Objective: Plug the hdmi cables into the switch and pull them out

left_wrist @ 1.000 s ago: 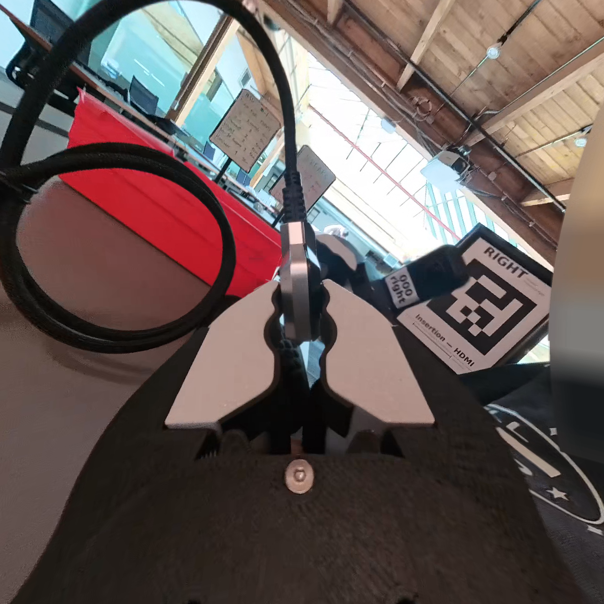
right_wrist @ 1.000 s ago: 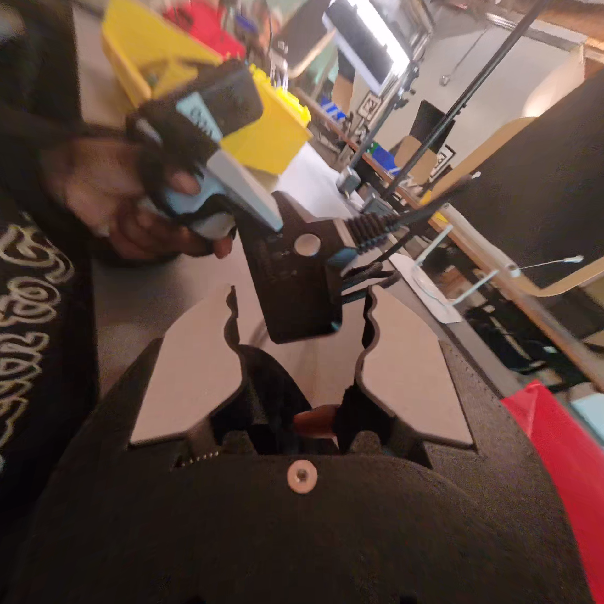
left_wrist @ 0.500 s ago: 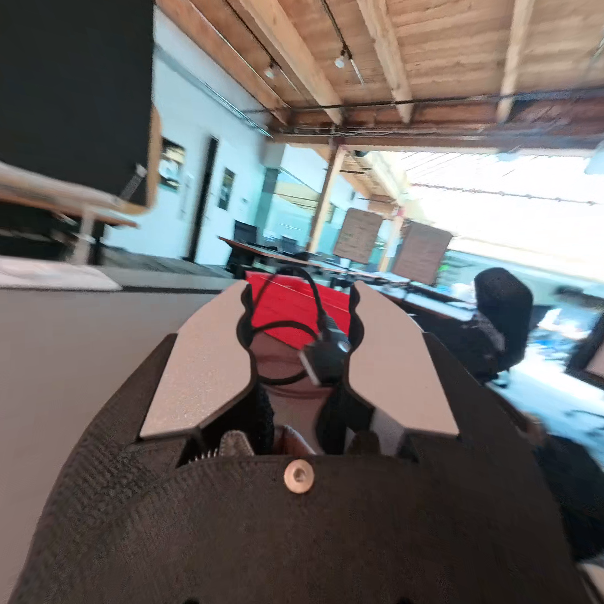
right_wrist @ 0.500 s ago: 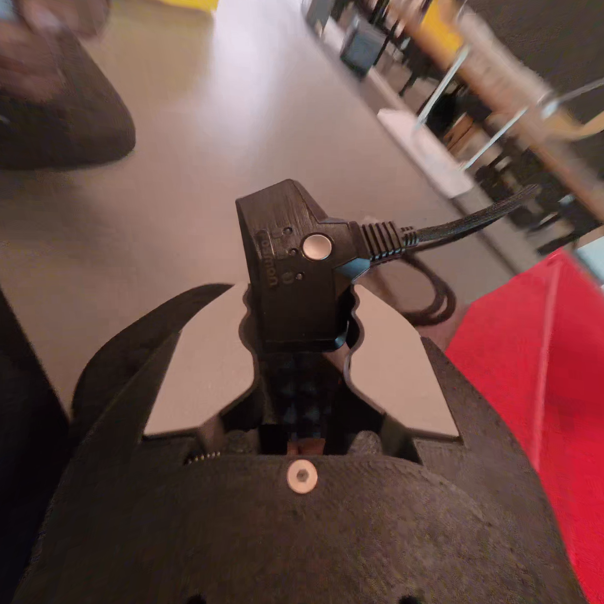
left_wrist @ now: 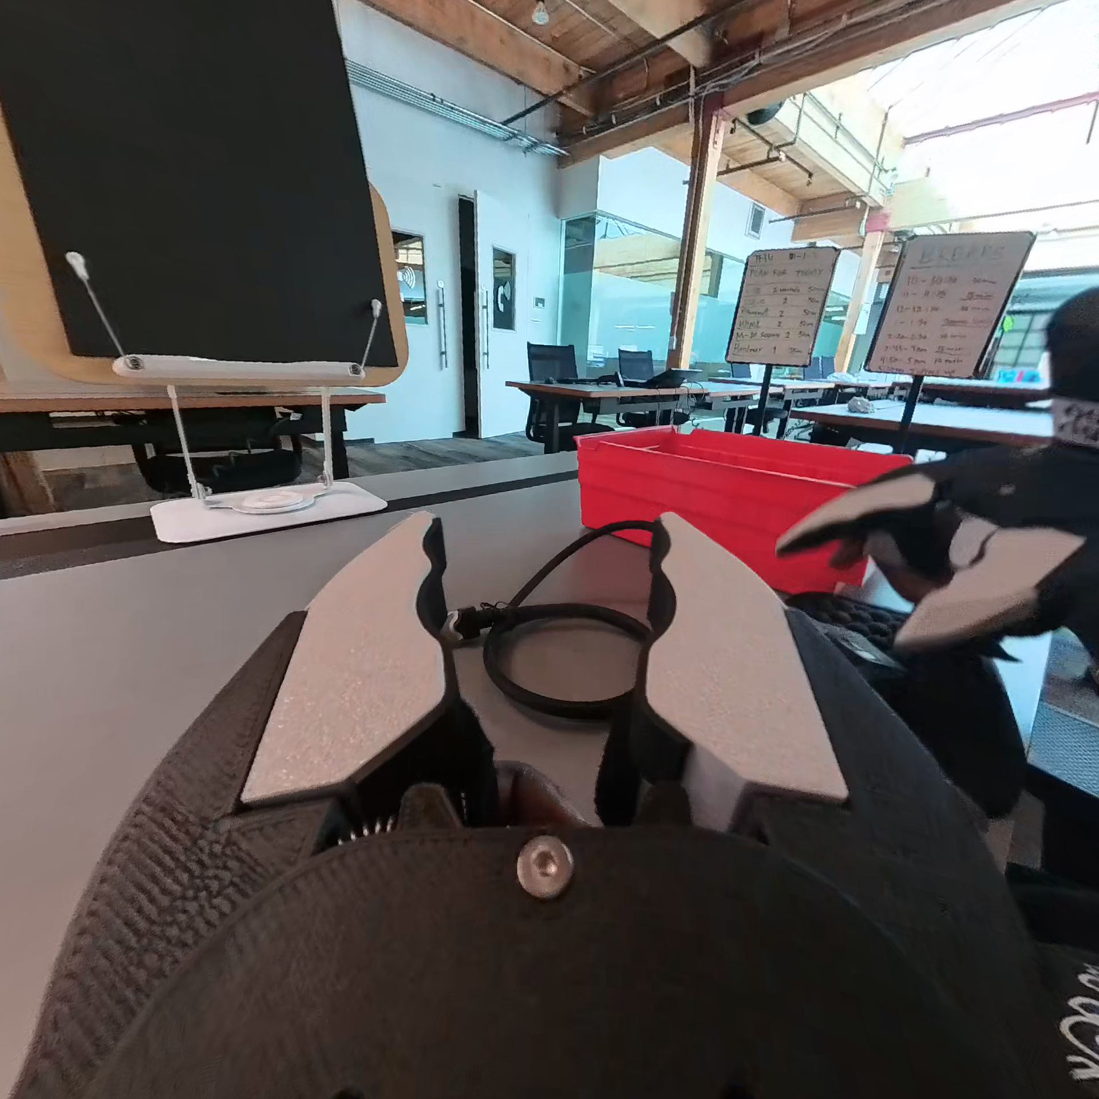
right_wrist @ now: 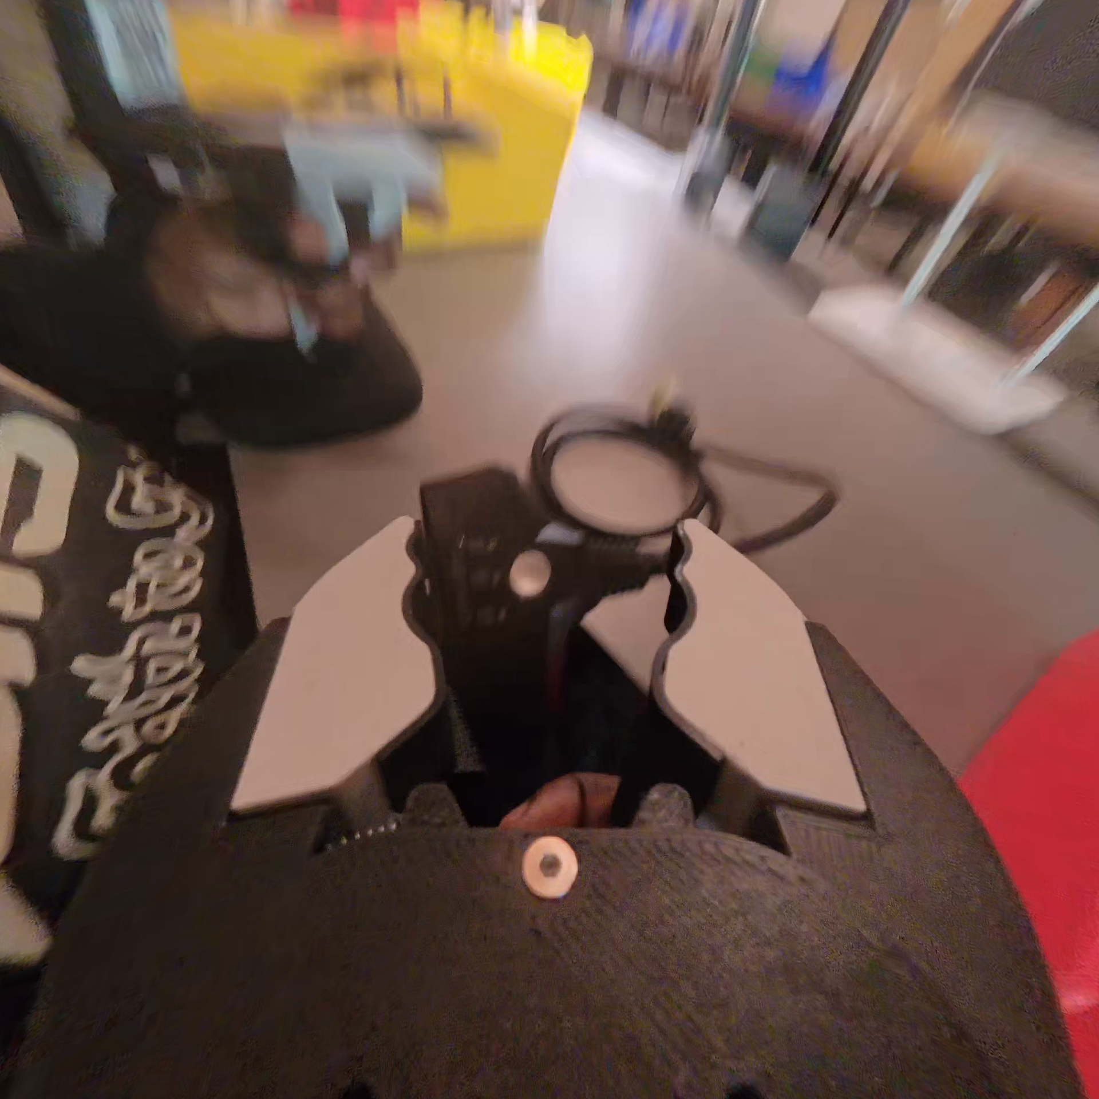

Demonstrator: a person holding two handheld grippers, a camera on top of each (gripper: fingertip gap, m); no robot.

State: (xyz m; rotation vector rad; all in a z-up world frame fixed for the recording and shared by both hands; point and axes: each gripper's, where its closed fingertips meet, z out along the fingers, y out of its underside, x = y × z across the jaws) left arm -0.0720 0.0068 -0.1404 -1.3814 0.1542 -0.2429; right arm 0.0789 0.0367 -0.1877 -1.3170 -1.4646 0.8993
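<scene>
Left wrist view showed the left hand-held gripper (left_wrist: pixel 547 594) now spread and empty, its released HDMI cable (left_wrist: pixel 565 660) coiled on the table (left_wrist: pixel 148 654), while the right hand-held gripper (right_wrist: pixel 544 571) had opened around the black switch (right_wrist: pixel 493 571), suggesting unplugging was done.

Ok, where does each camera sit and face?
Left wrist view: on the left gripper, low over the table, facing the coiled cable and red bin; own open fingers show, right gripper at right.
Right wrist view: on the right gripper, facing the switch and yellow bin; open fingers, a hand upper left.
Shared: coiled cable, red bin.
</scene>
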